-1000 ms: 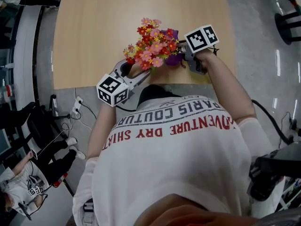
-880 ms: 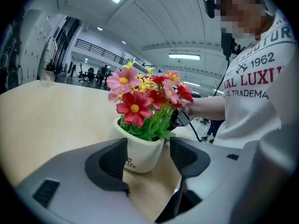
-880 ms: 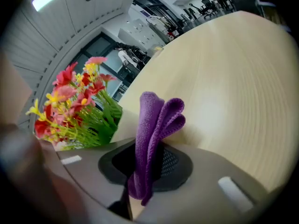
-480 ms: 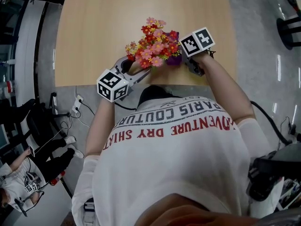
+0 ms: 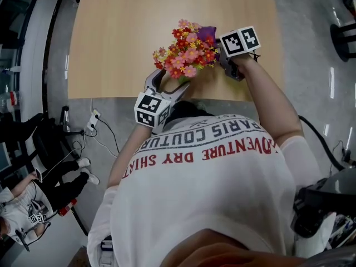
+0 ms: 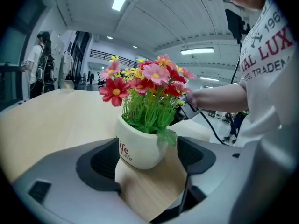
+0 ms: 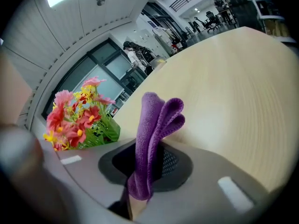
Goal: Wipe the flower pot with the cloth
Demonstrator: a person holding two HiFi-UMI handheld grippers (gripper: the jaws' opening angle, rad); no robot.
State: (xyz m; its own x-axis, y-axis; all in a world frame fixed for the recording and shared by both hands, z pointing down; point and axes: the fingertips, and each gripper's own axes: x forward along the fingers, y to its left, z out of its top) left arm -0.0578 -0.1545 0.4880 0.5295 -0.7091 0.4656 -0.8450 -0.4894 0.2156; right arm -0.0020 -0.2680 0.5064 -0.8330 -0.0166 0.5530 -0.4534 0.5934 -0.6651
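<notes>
One table (image 5: 122,32). One pot (image 6: 140,150), with one bunch of flowers (image 6: 147,80) in it. One cloth (image 7: 152,134). Two grippers: the left gripper (image 6: 148,160), its jaws just opening with the pot between them, and the right gripper (image 7: 148,164). Two marker cubes: left cube (image 5: 151,109), right cube (image 5: 240,40). At least one bystander (image 5: 22,218).
</notes>
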